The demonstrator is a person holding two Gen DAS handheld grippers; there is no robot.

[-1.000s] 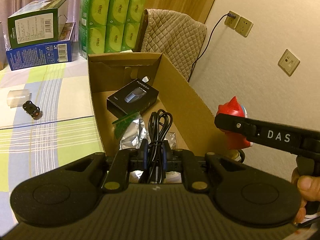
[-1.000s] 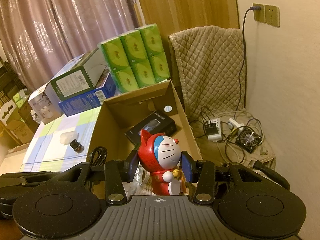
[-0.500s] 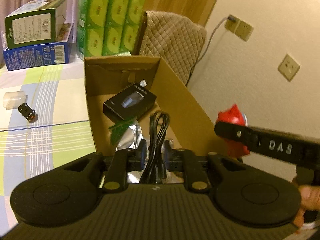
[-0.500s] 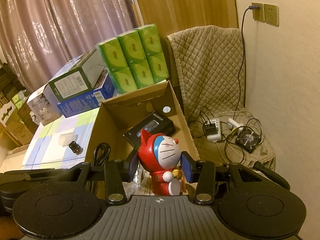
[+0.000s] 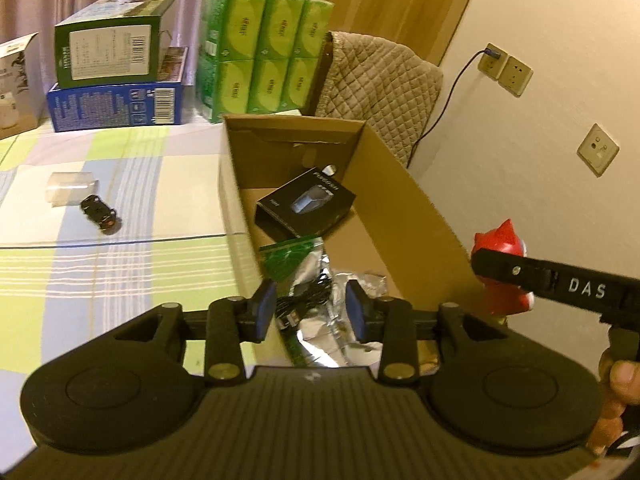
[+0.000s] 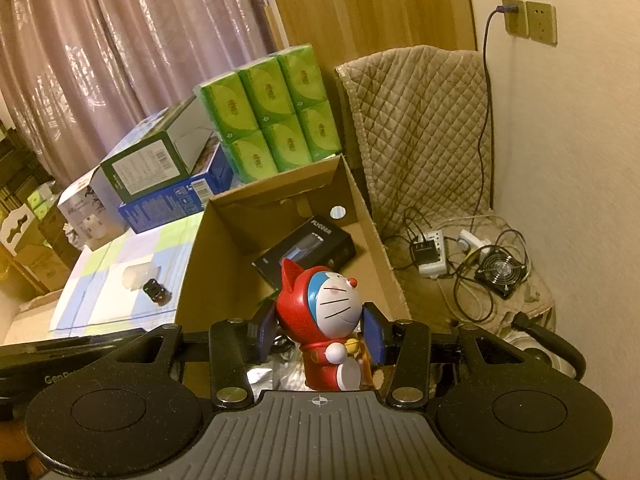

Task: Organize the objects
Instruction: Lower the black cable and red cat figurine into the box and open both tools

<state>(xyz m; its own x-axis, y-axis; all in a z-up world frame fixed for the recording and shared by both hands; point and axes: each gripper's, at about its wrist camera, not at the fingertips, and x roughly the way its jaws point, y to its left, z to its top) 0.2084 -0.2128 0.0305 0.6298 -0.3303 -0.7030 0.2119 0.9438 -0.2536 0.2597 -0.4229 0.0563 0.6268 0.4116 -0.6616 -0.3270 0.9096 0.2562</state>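
Left gripper (image 5: pixel 310 308) fingers parted, cable (image 5: pixel 306 300) dropped into box (image 5: pixel 404 200).

Glossy plastic figurine (image 6: pixel 330 320); matt cardboard box (image 5: pixel 404 200); crinkled foil bag (image 5: pixel 320 320); quilted cloth (image 6: pixel 420 120)

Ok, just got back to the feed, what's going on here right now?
A person is packing loose items into the cardboard box. The right gripper is shut on the red cat-robot figurine, held above the box's near end. The left gripper is open, with the black cable lying on the foil bag inside. A toy car is on the bed.
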